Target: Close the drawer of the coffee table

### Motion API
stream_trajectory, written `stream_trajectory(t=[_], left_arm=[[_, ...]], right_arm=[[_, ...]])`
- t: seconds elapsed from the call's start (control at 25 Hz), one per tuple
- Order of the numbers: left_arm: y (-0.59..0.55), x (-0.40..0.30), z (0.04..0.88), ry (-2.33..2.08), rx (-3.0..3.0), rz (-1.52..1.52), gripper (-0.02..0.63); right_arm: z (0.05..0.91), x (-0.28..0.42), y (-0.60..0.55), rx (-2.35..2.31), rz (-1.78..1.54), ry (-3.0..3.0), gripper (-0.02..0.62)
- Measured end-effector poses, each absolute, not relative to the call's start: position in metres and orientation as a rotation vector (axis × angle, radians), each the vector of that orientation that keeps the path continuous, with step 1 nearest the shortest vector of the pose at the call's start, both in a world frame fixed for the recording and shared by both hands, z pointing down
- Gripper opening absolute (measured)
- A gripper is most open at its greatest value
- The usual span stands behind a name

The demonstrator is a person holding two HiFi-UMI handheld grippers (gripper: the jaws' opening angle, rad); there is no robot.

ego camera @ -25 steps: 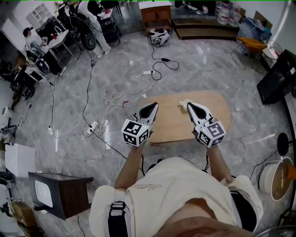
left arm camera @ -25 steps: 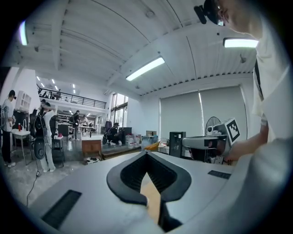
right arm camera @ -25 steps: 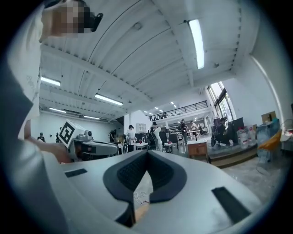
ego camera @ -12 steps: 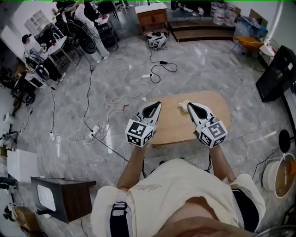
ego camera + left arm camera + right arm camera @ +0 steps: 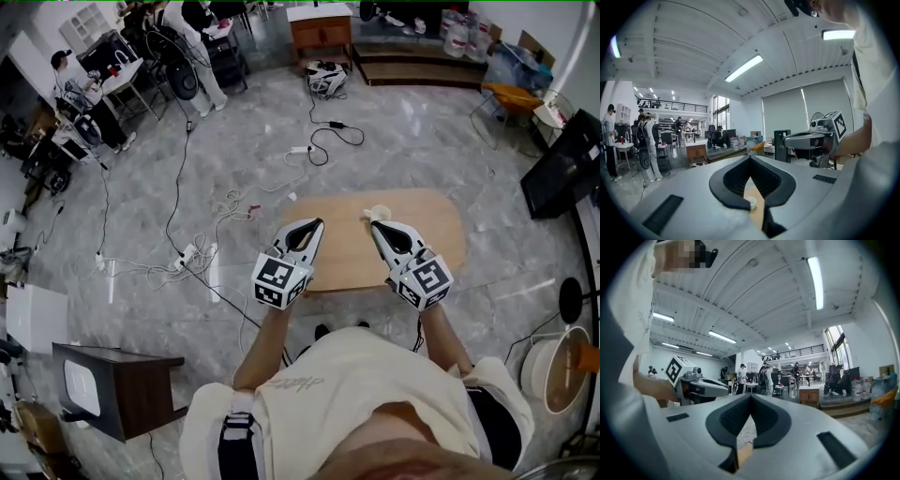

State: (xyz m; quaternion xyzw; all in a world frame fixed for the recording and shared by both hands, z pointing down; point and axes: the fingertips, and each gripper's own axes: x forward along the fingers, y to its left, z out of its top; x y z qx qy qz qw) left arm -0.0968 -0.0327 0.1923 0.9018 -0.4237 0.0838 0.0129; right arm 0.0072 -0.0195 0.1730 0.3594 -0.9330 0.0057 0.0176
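Both the left gripper (image 5: 313,226) and the right gripper (image 5: 378,226), smooth grey shells with ribbed black pads, have their jaws pressed together on nothing. They hang over the near side of the oval, pale wooden coffee table (image 5: 427,239), whose drawer is out of sight. Glossy grey marble floor (image 5: 422,131) surrounds it.

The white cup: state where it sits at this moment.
In the head view the white cup sits near the coffee table's far edge, about midway along it, just beyond the tip of the right tongs.
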Motion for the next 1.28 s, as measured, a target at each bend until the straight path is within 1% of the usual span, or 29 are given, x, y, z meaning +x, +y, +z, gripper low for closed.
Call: stream_trajectory(t=[0.24,0.64,0.88,1.28], left_arm=[[-0.036,-0.096,0.203,-1.299,2.772,0.257,0.005],[-0.038,-0.108,0.201,-1.296,2.789,0.248,0.005],[-0.043,-0.106,0.189,-1.288,2.807,0.24,0.005],[-0.045,-0.105,0.203,-1.282,2.786,0.237,0.003]], right_arm=[[0.176,0.016,-0.03,1.162,0.105,-2.912,-0.005],[0.175,-0.001,-0.032,1.139,0.106,-2.933,-0.005],[0.171,0.003,-0.036,1.152,0.119,-2.927,-0.005],[0.182,0.003,-0.039,1.132,0.126,-2.923,-0.005]])
